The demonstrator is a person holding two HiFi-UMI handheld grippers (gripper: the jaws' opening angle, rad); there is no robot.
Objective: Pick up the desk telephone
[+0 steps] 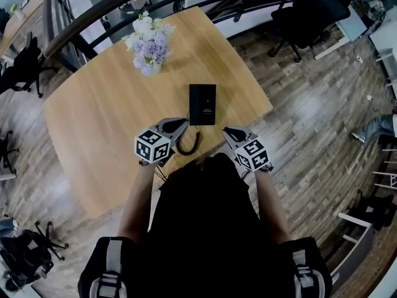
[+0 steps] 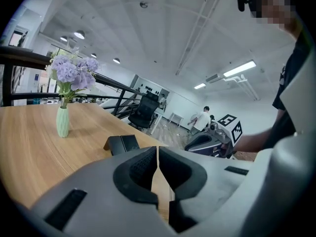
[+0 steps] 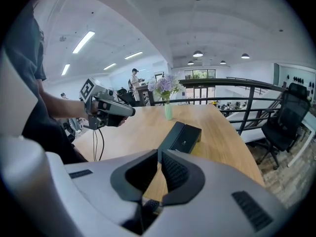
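Now, telephone: black rectangular desk telephone (image 1: 203,104) lies flat near the light wooden table (image 1: 99,123)'s near edge.
Left gripper (image 1: 183,123): jaws together, empty.
Right gripper (image 1: 227,131): jaws together, empty.

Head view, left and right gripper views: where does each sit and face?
Head view: on the head, steeply down at the telephone; torso, forearms, left gripper, right gripper show.
Left gripper view: on left gripper, facing across the table; right gripper shows.
Right gripper view: on right gripper, facing the telephone; left gripper shows.
Shared: telephone, vase.
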